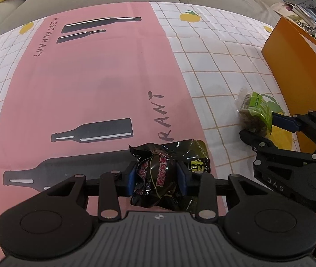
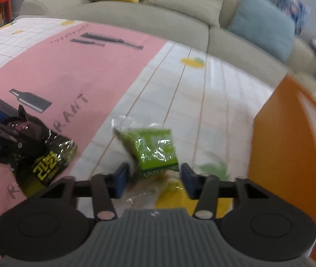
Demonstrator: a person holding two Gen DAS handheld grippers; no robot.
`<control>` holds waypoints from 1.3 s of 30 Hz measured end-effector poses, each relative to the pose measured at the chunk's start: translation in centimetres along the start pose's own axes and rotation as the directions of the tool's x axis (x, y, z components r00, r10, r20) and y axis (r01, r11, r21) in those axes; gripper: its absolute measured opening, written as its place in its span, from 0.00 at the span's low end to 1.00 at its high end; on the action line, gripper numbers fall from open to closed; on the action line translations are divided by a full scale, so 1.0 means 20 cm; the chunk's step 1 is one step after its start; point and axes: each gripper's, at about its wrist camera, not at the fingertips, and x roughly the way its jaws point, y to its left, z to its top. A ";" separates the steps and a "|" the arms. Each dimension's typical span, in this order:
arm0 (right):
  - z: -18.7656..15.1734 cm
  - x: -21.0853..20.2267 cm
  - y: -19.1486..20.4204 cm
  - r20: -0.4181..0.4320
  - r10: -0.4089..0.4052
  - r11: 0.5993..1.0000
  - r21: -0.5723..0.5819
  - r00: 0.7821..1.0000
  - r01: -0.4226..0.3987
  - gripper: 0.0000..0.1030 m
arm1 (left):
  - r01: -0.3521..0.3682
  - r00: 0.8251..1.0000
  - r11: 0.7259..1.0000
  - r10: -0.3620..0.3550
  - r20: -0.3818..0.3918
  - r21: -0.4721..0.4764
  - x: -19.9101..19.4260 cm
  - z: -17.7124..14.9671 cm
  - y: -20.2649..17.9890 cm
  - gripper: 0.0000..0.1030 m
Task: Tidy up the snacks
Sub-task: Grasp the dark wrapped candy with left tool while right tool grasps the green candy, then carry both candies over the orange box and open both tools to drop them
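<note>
A black foil snack packet (image 1: 162, 169) with red and yellow print sits squeezed between the blue pads of my left gripper (image 1: 158, 174), which is shut on it just above the pink tablecloth. The same packet (image 2: 46, 158) shows at the left of the right wrist view. A green snack packet (image 2: 155, 149) in clear wrap lies on the white checked cloth. My right gripper (image 2: 155, 179) stands open around its near end, with a small gap at each pad. In the left wrist view the green packet (image 1: 256, 111) lies between the right gripper's (image 1: 261, 125) fingers.
An orange box (image 2: 291, 144) stands right of the green packet, close to the right gripper; its wall (image 1: 296, 66) runs along the table's right side. A grey sofa (image 2: 158, 17) with yellow and blue cushions lies beyond the table's far edge. Books are stacked at far right.
</note>
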 end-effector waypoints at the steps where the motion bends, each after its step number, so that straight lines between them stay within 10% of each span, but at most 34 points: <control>1: -0.01 0.00 0.00 0.005 -0.004 1.000 0.009 1.000 0.004 0.46 | 0.001 1.000 1.000 -0.001 0.003 -0.001 0.00 0.00 0.00 0.40; 25: 0.04 -0.31 -0.05 0.017 0.142 0.957 0.252 0.990 -0.142 0.36 | 0.064 0.979 0.998 -0.063 0.193 0.001 -0.36 -0.02 -0.04 0.39; 39: -0.04 -0.76 -0.53 0.076 0.100 0.912 0.392 0.992 -0.122 0.36 | 0.203 0.916 0.934 -0.287 0.279 0.295 -0.59 0.28 -0.63 0.39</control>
